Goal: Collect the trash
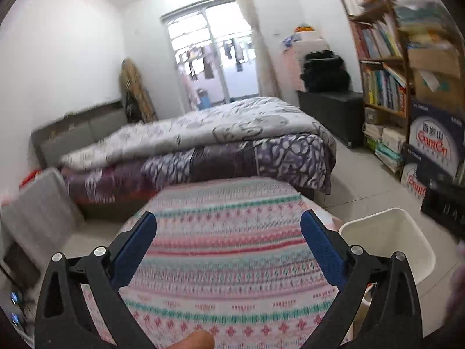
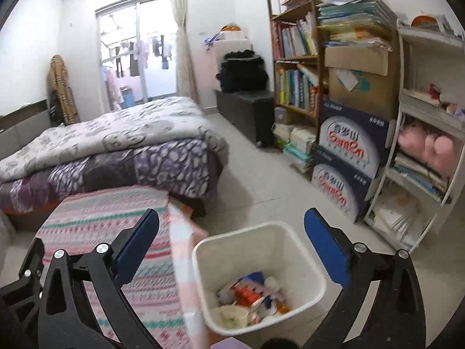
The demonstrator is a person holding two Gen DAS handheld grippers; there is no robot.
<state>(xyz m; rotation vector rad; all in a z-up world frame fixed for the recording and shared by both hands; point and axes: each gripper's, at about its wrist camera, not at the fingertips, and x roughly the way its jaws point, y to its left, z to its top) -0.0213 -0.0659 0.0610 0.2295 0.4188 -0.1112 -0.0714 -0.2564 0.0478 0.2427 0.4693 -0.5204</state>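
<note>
We hold both tongs wide apart with nothing between their blue pads: the left tongs [image 1: 228, 229] hang over the round bench covered in a pink, white and teal striped patterned cloth [image 1: 226, 250], and the right tongs [image 2: 231, 226] hang above the white square plastic waste bin [image 2: 290, 241]. The bin stands on the pale tiled floor [image 2: 261, 174] just beside the bench's right edge. At its bottom lies the collected trash [image 2: 252, 296]: red-and-white wrappers, crumpled white scraps and a pale round lid. Beyond the bench's far edge is the bed with a grey printed quilt over a purple patterned blanket [image 1: 232, 133]. Along the right wall stand blue-and-white water cartons [image 2: 348, 151] and a wooden bookshelf packed with books [image 2: 296, 72]. Farthest off, a glass balcony door [image 1: 215, 52] shows hanging laundry.
</note>
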